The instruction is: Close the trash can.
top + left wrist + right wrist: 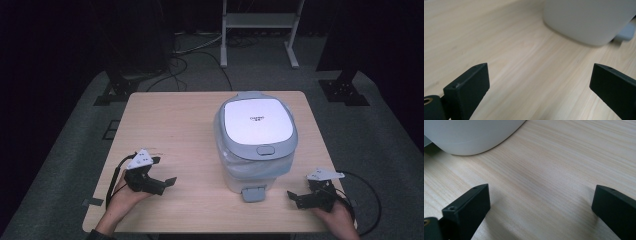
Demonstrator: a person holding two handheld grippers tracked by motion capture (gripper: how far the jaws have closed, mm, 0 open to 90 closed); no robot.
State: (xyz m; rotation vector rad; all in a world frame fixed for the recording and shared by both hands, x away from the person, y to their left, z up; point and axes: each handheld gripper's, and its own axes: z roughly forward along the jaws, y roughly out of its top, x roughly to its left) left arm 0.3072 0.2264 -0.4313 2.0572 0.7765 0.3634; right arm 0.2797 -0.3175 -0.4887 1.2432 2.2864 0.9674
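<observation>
A small white bin (255,135) with a grey-rimmed lid (256,121) and a grey foot pedal (254,193) stands on the wooden table (180,125), right of centre. The lid is down, and a clear liner shows under its rim. My left gripper (164,172) rests low at the front left, open, its jaws wide apart over bare wood. In the left gripper view (539,82) the bin's white wall (589,20) and pedal (627,32) lie ahead. My right gripper (300,192) sits at the front right, open and holding nothing. Its own view (541,205) shows the bin's base (471,135).
The table's front edge runs just below both hands. Cables trail from each gripper. Beyond the table stand a white metal frame (260,30) and black stand bases (117,87) on grey carpet, with loose cables on the floor.
</observation>
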